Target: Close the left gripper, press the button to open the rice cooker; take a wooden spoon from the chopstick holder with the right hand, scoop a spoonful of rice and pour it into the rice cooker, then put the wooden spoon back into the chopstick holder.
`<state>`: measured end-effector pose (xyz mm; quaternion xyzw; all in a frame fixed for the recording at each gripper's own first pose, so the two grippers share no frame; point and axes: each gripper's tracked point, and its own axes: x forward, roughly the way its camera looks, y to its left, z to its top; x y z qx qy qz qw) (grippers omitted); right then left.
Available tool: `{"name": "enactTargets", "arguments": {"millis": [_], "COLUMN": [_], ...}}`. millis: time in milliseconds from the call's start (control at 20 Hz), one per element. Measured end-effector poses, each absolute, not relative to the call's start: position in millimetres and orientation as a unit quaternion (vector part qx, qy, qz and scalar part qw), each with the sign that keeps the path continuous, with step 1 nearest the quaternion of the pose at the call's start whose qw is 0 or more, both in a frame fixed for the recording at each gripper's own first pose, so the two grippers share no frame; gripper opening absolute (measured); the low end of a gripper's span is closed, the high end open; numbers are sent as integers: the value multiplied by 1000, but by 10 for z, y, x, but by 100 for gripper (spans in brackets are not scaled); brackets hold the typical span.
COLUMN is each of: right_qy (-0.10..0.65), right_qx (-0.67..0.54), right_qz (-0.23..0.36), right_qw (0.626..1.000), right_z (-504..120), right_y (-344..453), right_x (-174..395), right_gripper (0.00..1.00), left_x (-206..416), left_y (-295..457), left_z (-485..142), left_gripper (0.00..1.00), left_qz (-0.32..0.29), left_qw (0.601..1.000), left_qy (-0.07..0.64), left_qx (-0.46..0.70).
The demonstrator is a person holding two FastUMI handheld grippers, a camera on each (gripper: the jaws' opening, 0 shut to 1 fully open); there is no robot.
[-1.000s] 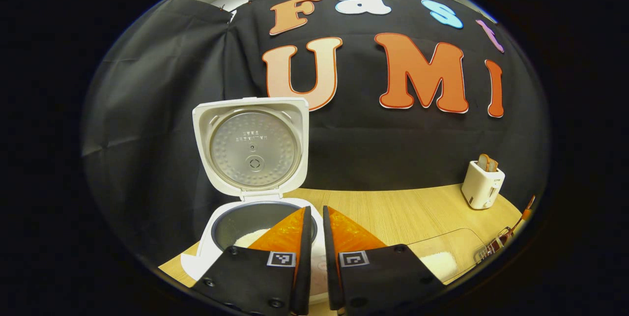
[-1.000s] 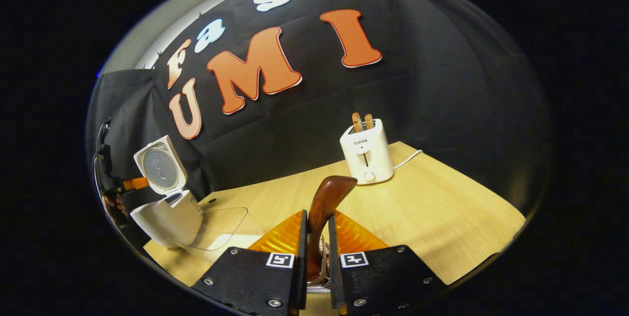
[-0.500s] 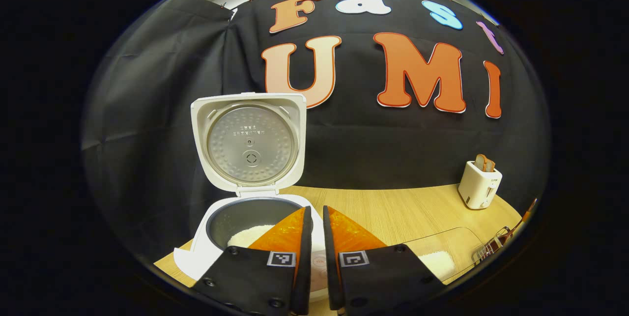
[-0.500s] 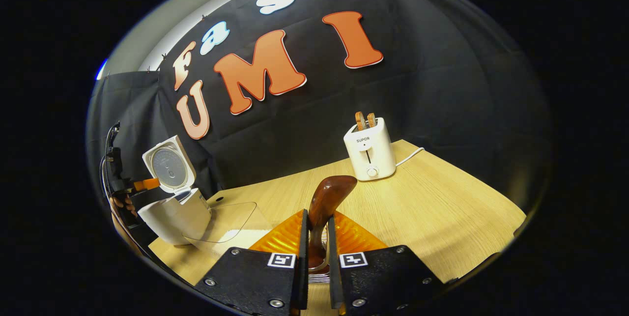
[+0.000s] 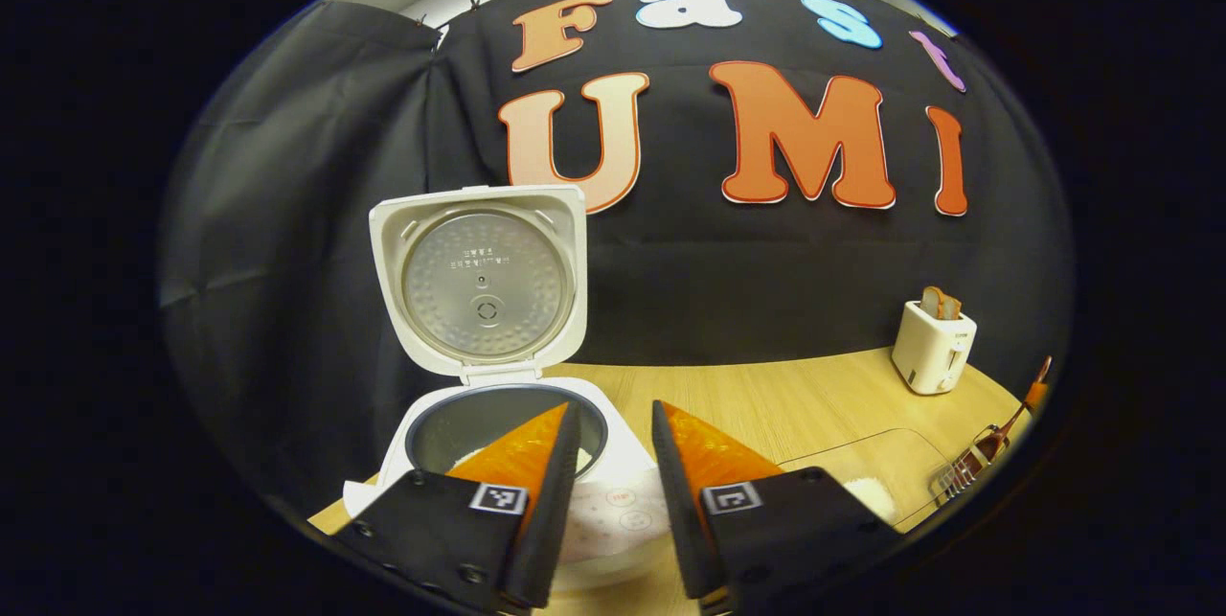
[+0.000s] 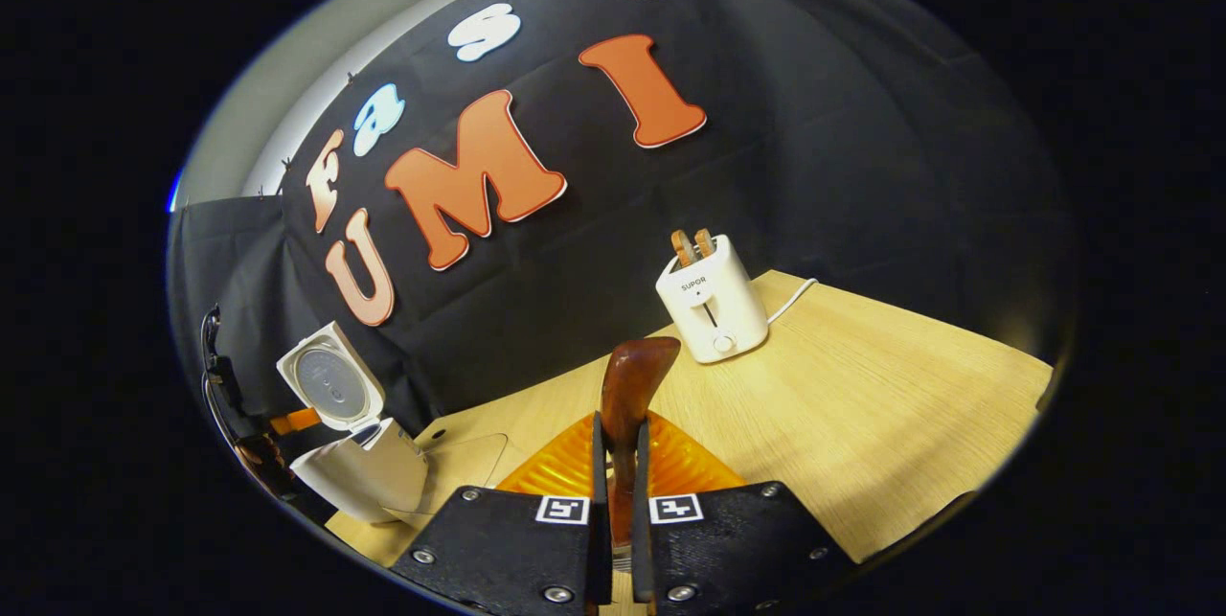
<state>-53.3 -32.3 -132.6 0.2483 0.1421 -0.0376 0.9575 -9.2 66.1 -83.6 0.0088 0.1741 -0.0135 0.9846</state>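
Spoon pinched in the right fingers; cooker open and waiting on the left.

The right gripper [image 6: 613, 463] has its fingers pressed onto the wooden spoon [image 6: 634, 375], whose long axis runs up and away between them, the dark rounded end standing above the tips; the rice cooker [image 6: 359, 463] lies far off to the left of those fingers, lid raised, with the clear rice tray [image 6: 460, 467] on the counter [image 6: 862, 424] between; so the coming scoop, I judge, turns on swinging the spoon leftward and tipping it down; the left gripper [image 5: 613, 491] hovers just near the open pot with fingers spread and holding nothing; the toaster [image 6: 711, 300] stands at the far edge, out of the path.
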Motion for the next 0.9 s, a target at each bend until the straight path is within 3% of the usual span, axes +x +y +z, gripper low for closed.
{"name": "enactTargets", "arguments": {"millis": [100,300,550,600,650,700,750,800,900], "right_qy": [127,92,53,45,38,32,26,19,9], "right_qx": [245,234,222,220,217,215,213,210,204], "right_qz": [-39,-44,-45,-43,-39,-33,-26,-18,2], "right_qw": [961,967,973,974,975,976,976,977,979], "right_z": [-1191,-915,-607,-533,-452,-386,-321,-253,-135], "right_y": [-323,-366,-314,-271,-227,-171,-100,-25,165], "right_x": [-533,-544,-534,-511,-488,-463,-440,-412,-359], "right_gripper": [8,8,8,8,8,8,8,8,8], "left_x": [-138,-152,-187,-188,-207,-218,-227,-239,-256], "left_y": [661,753,862,883,908,916,935,957,999], "left_z": [-801,-752,-728,-699,-682,-658,-653,-642,-630], "left_gripper": [66,78,75,78,75,78,75,81,83], "left_qz": [-13,-1,13,16,19,20,23,27,33], "left_qw": [987,989,991,992,992,993,993,993,994], "left_qy": [162,145,131,126,121,117,113,110,104], "left_qx": [14,15,19,21,23,23,25,27,28]}}
